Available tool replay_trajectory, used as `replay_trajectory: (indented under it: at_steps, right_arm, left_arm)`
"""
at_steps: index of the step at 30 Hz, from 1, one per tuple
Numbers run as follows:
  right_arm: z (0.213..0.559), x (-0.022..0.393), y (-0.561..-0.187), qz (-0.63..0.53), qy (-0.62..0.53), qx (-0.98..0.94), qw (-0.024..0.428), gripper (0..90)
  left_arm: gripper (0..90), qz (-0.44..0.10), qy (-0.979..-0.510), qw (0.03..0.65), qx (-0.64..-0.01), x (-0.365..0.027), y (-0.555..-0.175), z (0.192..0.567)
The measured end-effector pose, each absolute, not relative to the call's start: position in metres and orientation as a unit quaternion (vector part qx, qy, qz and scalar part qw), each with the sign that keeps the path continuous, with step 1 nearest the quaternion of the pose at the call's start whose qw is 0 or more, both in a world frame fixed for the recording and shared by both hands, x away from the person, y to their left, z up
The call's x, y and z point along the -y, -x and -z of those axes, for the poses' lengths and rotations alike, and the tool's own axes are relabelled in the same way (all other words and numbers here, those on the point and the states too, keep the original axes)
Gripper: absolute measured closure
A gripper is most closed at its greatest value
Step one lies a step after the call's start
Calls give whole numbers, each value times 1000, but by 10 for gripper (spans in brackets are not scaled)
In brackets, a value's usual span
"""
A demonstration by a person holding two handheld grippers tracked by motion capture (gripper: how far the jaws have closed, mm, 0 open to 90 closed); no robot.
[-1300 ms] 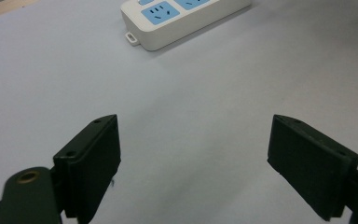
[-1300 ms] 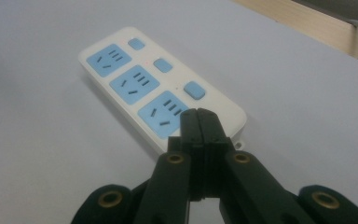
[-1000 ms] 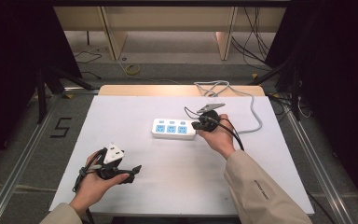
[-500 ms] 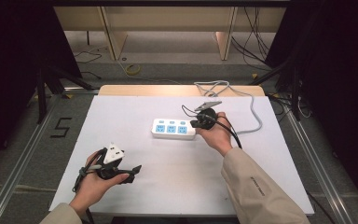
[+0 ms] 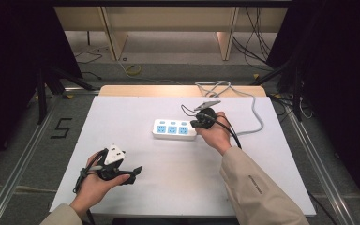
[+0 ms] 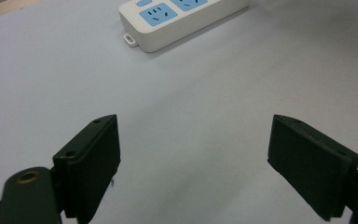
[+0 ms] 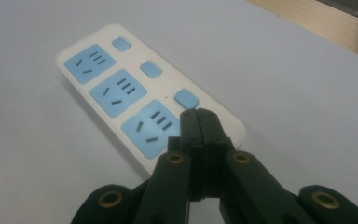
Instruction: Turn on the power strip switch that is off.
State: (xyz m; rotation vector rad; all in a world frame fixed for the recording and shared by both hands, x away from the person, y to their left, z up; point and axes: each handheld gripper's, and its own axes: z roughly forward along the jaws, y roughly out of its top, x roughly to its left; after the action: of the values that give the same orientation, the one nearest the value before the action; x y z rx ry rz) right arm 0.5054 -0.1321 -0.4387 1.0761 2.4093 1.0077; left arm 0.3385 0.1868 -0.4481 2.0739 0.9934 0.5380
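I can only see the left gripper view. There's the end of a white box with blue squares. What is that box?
Observer: A white plastic power strip with three blue sockets in a row.
Operator: Where's the other gripper?
Observer: The right gripper is shut, its tips over the strip's end, by the nearest blue button.
Operator: Is it plugged in?
Observer: A grey cable curls from its right end toward the table's far edge; I can't see where it ends.

The power strip (image 5: 174,129) lies on the table (image 5: 281,154), a bit past the middle. The right gripper (image 5: 198,123) is at the strip's right end. The left gripper (image 5: 130,172) is near the table's front left, well apart from the strip.
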Motion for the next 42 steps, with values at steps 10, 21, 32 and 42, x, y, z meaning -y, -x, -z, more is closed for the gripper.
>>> replay_trajectory:
  at_steps: [10, 21, 32, 42]
  right_arm:
    - [438, 125, -511, -346, -374, -846, 160, 900]
    - [441, 122, -516, -339, -375, -848, 159, 900]
    - [441, 117, -522, -331, -373, -852, 160, 900]
    - [443, 112, -526, -327, -374, -852, 161, 900]
  left_arm:
    - [167, -210, -812, 382, -388, -187, -338, 448]
    - [167, -211, -812, 381, -388, -187, -338, 448]
    - [167, -210, -813, 381, -388, -187, -339, 448]
    - [167, -208, -813, 381, -388, -187, -338, 448]
